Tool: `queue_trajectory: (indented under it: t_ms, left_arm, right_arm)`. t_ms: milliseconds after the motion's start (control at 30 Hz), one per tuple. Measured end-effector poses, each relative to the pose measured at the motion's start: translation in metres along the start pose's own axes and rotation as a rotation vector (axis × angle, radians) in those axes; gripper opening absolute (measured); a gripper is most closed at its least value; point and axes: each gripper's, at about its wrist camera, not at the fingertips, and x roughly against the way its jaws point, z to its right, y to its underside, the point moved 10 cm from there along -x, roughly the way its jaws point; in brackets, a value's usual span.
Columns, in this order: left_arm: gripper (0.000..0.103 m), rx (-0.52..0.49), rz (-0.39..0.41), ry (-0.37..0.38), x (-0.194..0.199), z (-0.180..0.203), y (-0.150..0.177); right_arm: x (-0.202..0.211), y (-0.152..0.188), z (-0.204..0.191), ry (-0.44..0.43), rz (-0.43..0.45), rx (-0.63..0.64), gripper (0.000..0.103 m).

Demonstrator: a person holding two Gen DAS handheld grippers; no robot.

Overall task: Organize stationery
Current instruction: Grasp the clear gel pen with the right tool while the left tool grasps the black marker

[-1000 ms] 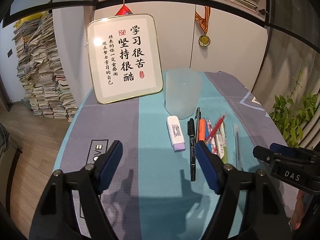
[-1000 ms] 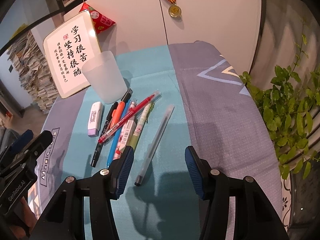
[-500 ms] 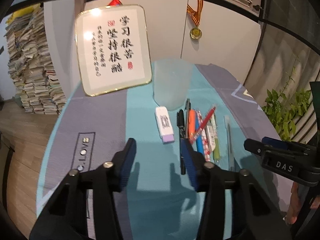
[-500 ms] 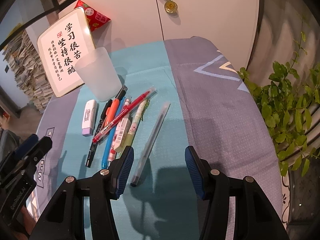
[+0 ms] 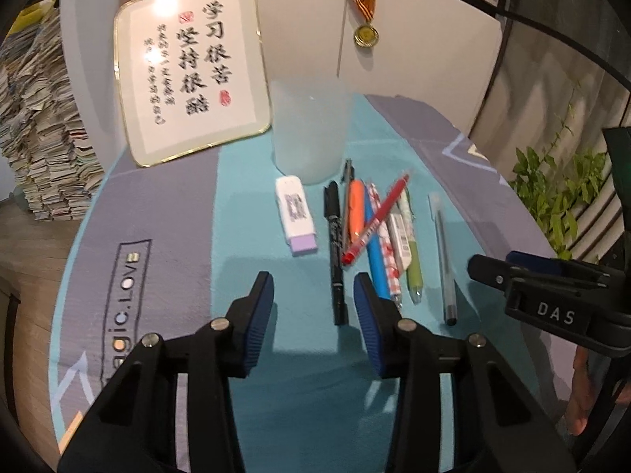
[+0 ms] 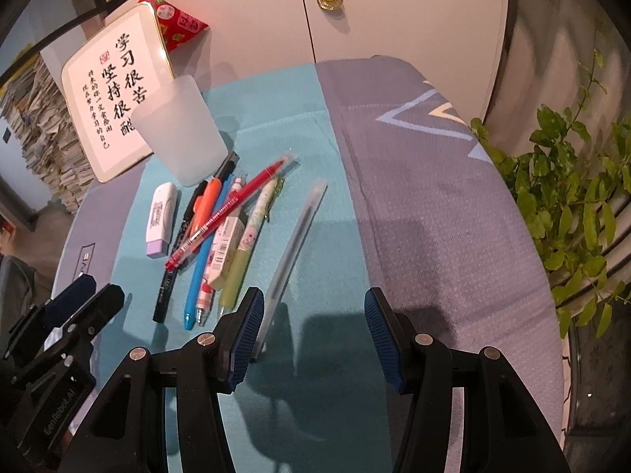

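A frosted plastic cup [image 5: 309, 130] stands upright on the teal and grey table mat [image 5: 181, 213]. Below it lie a white-and-purple correction tape [image 5: 295, 215], a black marker [image 5: 335, 252], an orange pen [image 5: 355, 209], a blue pen [image 5: 374, 252], a red pen [image 5: 374, 218], a green pen [image 5: 412, 260] and a clear grey pen [image 5: 443, 252]. My left gripper [image 5: 313, 315] is open and empty, just in front of the black marker's near end. My right gripper [image 6: 311, 335] is open and empty; its left finger is near the clear grey pen's [image 6: 295, 240] near tip.
A framed calligraphy board [image 5: 193, 67] leans against the wall behind the cup. A medal [image 5: 366, 35] hangs on the white cabinet. Stacks of paper [image 5: 35, 134] stand at the left, a green plant [image 6: 568, 205] beyond the table's right edge.
My left gripper has narrowed its opening and come closer to the pens, over the black marker's end. My right gripper has crept forward toward the clear grey pen.
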Motion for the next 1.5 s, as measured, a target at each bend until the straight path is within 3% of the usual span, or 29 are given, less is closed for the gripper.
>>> queue_trajectory:
  t_ms: [433, 567, 767, 800, 900, 933, 967, 1300, 1500]
  left_arm:
    - [0.040, -0.028, -0.059, 0.009, -0.030, 0.012, 0.005]
    - [0.028, -0.026, -0.086, 0.024, -0.040, 0.014, 0.007]
    - [0.025, -0.024, -0.096, 0.045, -0.048, 0.015, 0.008]
    - [0.021, -0.021, -0.096, 0.044, -0.048, 0.015, 0.007]
    - [0.008, -0.016, -0.091, 0.034, -0.050, 0.012, 0.005]
    - [0.008, -0.014, -0.090, 0.036, -0.050, 0.012, 0.005]
    - [0.007, -0.016, -0.089, 0.037, -0.050, 0.012, 0.005]
    - [0.007, -0.030, -0.133, 0.072, -0.018, 0.000, 0.038]
    - [0.008, -0.051, -0.164, 0.046, 0.013, -0.012, 0.075]
  right_arm:
    - [-0.013, -0.005, -0.012, -0.022, -0.019, 0.029, 0.056]
    - [-0.018, -0.007, -0.014, -0.019, -0.029, 0.038, 0.056]
    - [-0.031, -0.003, -0.017, -0.017, -0.065, 0.058, 0.056]
    - [-0.031, -0.004, -0.017, -0.007, -0.057, 0.064, 0.054]
    - [-0.032, -0.008, -0.014, 0.032, -0.048, 0.085, 0.029]
    - [-0.032, -0.008, -0.013, 0.036, -0.047, 0.094, 0.016]
    - [-0.032, -0.008, -0.014, 0.031, -0.048, 0.101, 0.013]
    - [-0.009, 0.023, -0.016, -0.163, -0.104, 0.161, 0.009]
    - [0.014, 0.063, -0.012, -0.172, -0.171, 0.269, 0.009]
